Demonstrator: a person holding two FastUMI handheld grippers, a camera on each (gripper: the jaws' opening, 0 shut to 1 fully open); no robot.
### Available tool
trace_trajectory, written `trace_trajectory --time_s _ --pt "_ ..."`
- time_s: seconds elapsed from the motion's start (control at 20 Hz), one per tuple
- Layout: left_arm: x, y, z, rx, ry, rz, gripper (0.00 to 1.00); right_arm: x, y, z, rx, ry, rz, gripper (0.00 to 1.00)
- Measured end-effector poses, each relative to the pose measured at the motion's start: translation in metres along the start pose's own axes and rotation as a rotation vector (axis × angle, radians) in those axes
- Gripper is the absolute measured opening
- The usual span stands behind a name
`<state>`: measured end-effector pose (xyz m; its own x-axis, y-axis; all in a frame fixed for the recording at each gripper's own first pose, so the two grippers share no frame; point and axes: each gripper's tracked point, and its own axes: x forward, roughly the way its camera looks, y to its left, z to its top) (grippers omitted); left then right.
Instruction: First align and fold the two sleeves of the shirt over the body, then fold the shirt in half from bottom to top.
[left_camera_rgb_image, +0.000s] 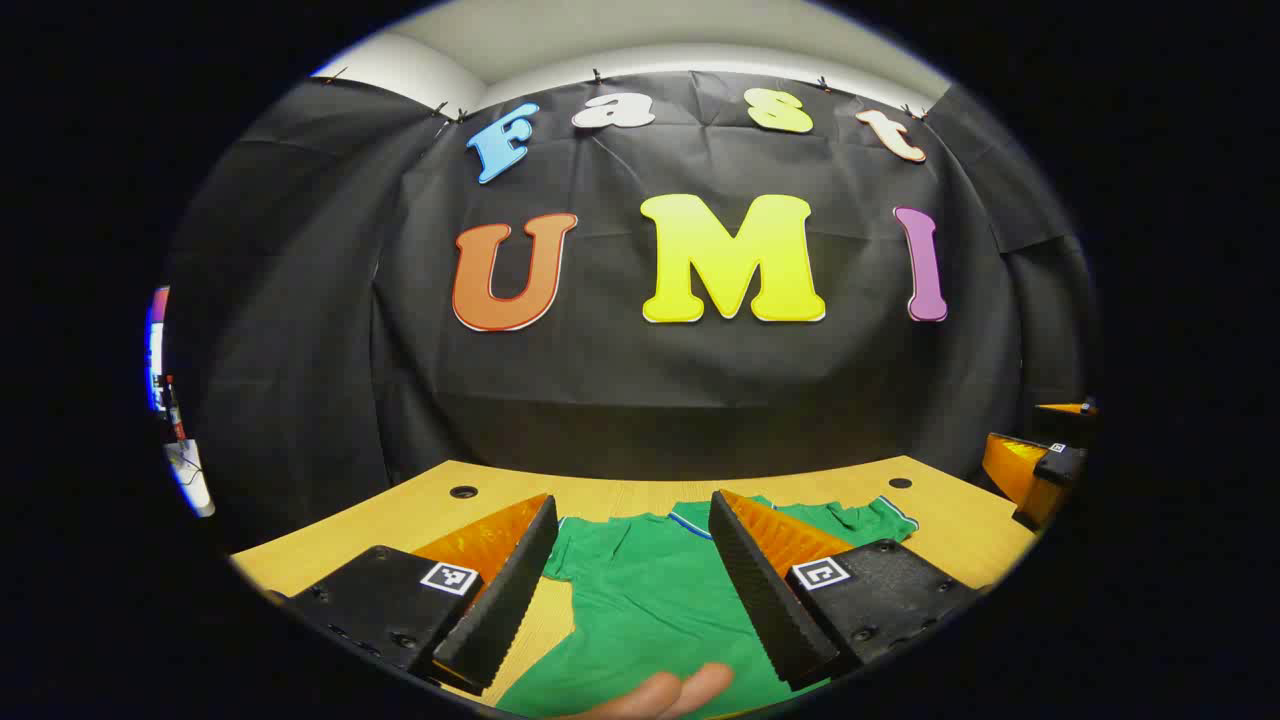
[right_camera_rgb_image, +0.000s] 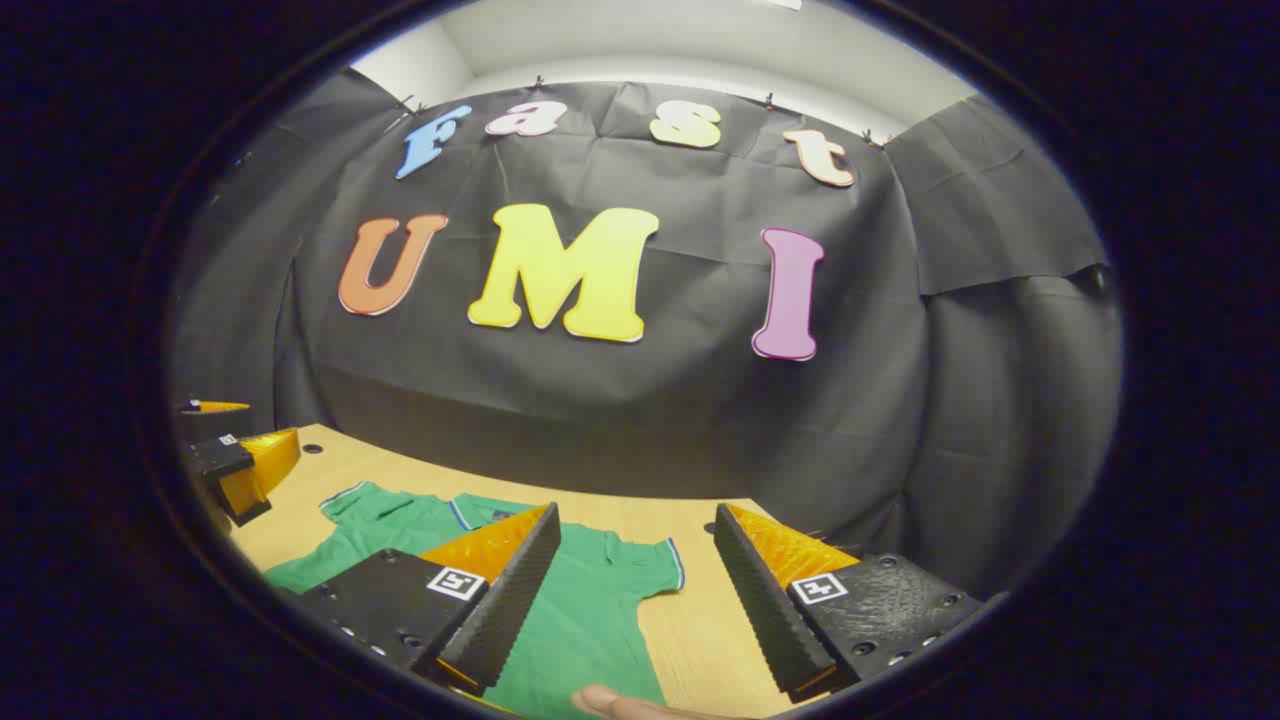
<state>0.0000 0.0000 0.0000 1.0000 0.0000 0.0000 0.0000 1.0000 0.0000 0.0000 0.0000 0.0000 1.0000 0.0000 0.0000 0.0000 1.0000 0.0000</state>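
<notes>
A green short-sleeved shirt (left_camera_rgb_image: 650, 590) with blue-and-white trim lies flat on the wooden table (left_camera_rgb_image: 400, 520), collar toward the wall. My left gripper (left_camera_rgb_image: 632, 545) hovers open above its body, nothing between the fingers. In the right gripper view the shirt (right_camera_rgb_image: 580, 610) spreads to the lower left, its sleeve (right_camera_rgb_image: 650, 565) lying between the fingers. My right gripper (right_camera_rgb_image: 635, 560) stands open above that sleeve and the bare table (right_camera_rgb_image: 690, 620). The right gripper (left_camera_rgb_image: 1040, 465) also appears at the right edge of the left gripper view. The left gripper (right_camera_rgb_image: 235, 455) appears at the left edge of the right gripper view.
A person's fingertips (left_camera_rgb_image: 660, 692) show at the bottom of the left gripper view, and a fingertip (right_camera_rgb_image: 610, 703) at the bottom of the right gripper view. The table has two small round holes (left_camera_rgb_image: 463, 492) near its back edge. Black cloth wall stands close behind the table.
</notes>
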Motion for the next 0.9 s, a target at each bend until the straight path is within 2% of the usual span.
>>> trace_trajectory --time_s 0.05,0.1,0.2,0.4,0.6,0.9 --pt "0.002 0.000 -0.001 0.002 0.003 -0.006 0.98 0.001 0.001 0.002 0.006 -0.001 0.002 0.97" --pt "0.004 -0.001 -0.002 0.007 0.006 -0.011 0.98 0.001 0.001 0.004 0.000 -0.002 0.002 0.93" --pt "0.005 -0.001 -0.001 0.015 0.005 -0.016 0.98 0.002 -0.005 0.006 -0.019 -0.011 -0.017 0.97" --pt "0.003 -0.004 0.002 0.018 -0.001 -0.025 0.98 0.004 -0.012 0.010 0.001 -0.019 -0.033 0.95" --pt "0.005 -0.013 -0.007 0.005 0.027 -0.049 0.98 0.011 -0.020 0.002 0.031 0.015 -0.039 0.95" --pt "0.010 -0.013 -0.022 -0.004 0.075 -0.035 0.98 0.037 -0.038 -0.013 0.074 0.078 -0.064 0.95"
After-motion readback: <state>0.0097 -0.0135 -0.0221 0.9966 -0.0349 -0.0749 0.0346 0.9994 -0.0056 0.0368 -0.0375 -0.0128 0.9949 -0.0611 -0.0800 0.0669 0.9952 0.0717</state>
